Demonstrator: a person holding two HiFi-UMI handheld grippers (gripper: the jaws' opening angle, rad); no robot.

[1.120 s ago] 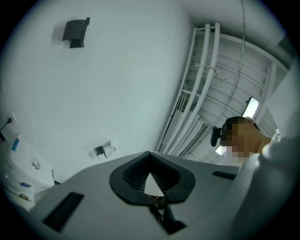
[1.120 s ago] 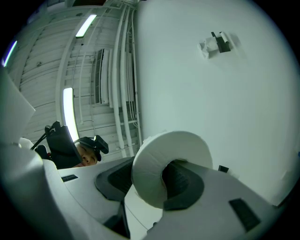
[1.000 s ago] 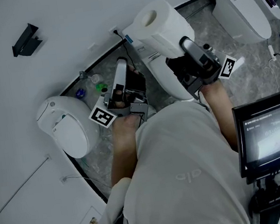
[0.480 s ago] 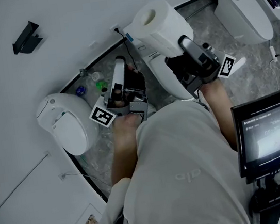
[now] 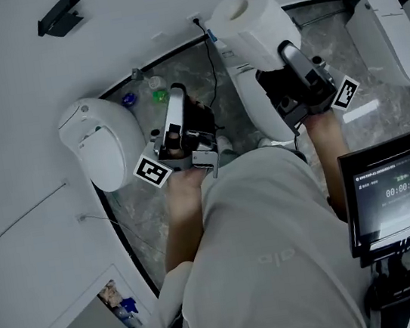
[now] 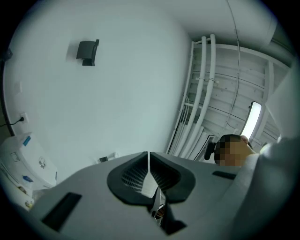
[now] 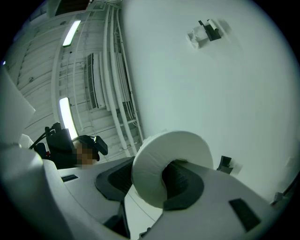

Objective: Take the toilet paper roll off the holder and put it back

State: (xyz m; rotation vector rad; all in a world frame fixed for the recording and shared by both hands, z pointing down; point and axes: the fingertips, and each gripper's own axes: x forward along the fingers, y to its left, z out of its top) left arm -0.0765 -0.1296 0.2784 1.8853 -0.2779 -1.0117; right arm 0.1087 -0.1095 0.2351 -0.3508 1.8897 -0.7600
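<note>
Black holder [image 5: 59,14] on the wall, upper left of head view. Left gripper [image 5: 177,102] centre-left, jaws pressed together on nothing. Toilet paper roll [image 5: 254,22] top centre, off the holder, pinched in right gripper [image 5: 291,62] jaws. Monitor [image 5: 397,195] lower right reads 00:00:10.

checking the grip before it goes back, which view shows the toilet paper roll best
The right gripper view: the toilet paper roll sits end-on and close between the jaws of the right gripper, squeezed slightly oval. The head view shows the whole roll from above. The left gripper view does not show it.
</note>
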